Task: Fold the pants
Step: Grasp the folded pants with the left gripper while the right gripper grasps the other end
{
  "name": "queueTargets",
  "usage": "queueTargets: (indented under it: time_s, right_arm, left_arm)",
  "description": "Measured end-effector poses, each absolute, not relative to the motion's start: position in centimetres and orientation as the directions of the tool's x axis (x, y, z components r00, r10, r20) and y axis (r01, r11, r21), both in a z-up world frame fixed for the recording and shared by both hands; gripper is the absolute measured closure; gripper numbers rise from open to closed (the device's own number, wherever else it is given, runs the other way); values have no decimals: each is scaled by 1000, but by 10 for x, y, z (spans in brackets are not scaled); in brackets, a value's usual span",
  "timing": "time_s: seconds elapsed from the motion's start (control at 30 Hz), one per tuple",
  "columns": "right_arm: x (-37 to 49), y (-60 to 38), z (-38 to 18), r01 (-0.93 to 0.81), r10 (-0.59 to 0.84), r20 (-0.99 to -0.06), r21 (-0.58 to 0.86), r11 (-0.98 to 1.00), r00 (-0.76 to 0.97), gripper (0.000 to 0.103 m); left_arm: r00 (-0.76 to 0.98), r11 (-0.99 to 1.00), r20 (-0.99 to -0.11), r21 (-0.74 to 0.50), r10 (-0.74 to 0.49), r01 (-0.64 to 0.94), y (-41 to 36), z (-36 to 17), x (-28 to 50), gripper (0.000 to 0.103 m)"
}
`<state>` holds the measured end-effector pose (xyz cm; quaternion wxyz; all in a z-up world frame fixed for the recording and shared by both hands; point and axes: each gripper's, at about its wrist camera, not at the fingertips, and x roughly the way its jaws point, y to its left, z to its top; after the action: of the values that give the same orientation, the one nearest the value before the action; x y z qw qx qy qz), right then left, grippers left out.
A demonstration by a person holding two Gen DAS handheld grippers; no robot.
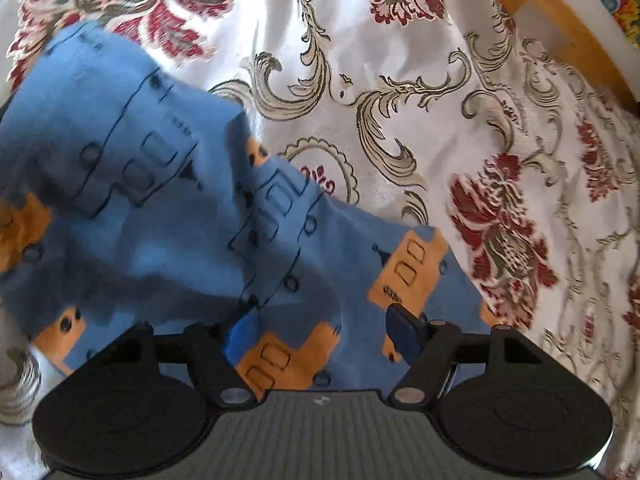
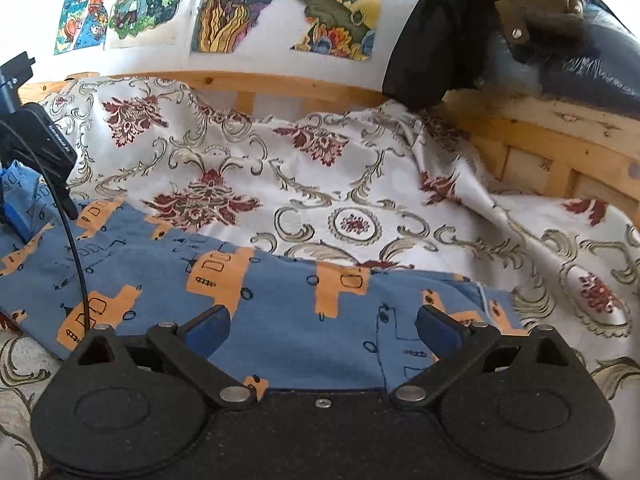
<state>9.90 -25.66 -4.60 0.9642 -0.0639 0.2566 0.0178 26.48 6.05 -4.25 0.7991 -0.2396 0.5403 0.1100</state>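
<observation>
Pants (image 2: 280, 300) lie spread and rumpled on the bed cover (image 2: 360, 184), no fold visible; left gripper (image 1: 320, 326) and right gripper (image 2: 323, 330) fingers spread, pinching nothing.

Only text is small white lettering on black box (image 2: 40, 140) left of the pants (image 2: 280, 312), too blurry to read; nothing else legible.
</observation>
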Motion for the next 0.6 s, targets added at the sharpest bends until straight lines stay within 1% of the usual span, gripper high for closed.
queueTargets:
  time_s: [0.07, 0.1, 0.13, 0.17, 0.23, 0.27, 0.3, 0.37, 0.4, 0.47, 0.5, 0.53, 0.6]
  right_arm:
    - [104, -259, -49, -67, 10, -516, -91, 994, 857, 4]
    - [105, -260, -50, -69, 18, -520, -78, 995, 854, 5]
    - [107, -262, -49, -79, 37, -519, -59, 995, 854, 8]
    - [110, -264, -48, -101, 65, -514, -43, 994, 856, 11]
    - [116, -267, -43, -163, 125, -493, -34, 986, 861, 21]
    - [120, -269, -39, -189, 150, -486, -32, 981, 861, 23]
    - [127, -272, -36, -222, 186, -485, -16, 975, 855, 26]
    - [149, -278, -29, -298, 279, -487, 41, 954, 828, 33]
    - [163, -276, -27, -353, 336, -484, 59, 934, 808, 39]
    - [200, -260, -22, -506, 466, -518, 74, 860, 717, 47]
    - [217, -250, -20, -557, 510, -533, 85, 826, 675, 52]
    - [240, -236, -18, -618, 574, -550, 129, 776, 606, 53]
    - [281, -211, -17, -703, 704, -547, 268, 659, 453, 53]
  left_arm:
    - [380, 878, -923, -221, -49, -425, 56, -45, 270, 30]
    - [371, 889, -928, -184, -17, -420, 53, -46, 271, 43]
    - [367, 899, -930, -139, 26, -416, 50, -46, 269, 63]
    - [379, 909, -924, -118, 47, -400, 50, -46, 267, 67]
    - [411, 914, -910, -120, 55, -387, 52, -47, 257, 82]
    - [429, 917, -902, -126, 53, -378, 53, -48, 252, 84]
    - [443, 919, -895, -128, 55, -372, 54, -50, 250, 88]
    - [478, 932, -876, -117, 66, -343, 54, -51, 240, 90]
    - [494, 941, -866, -103, 74, -321, 51, -52, 235, 91]
    - [527, 956, -846, -85, 81, -282, 48, -54, 227, 91]
    - [541, 960, -837, -85, 76, -266, 48, -55, 224, 91]
    - [556, 963, -828, -90, 69, -253, 49, -56, 221, 91]
    - [588, 968, -808, -108, 48, -228, 52, -58, 214, 91]
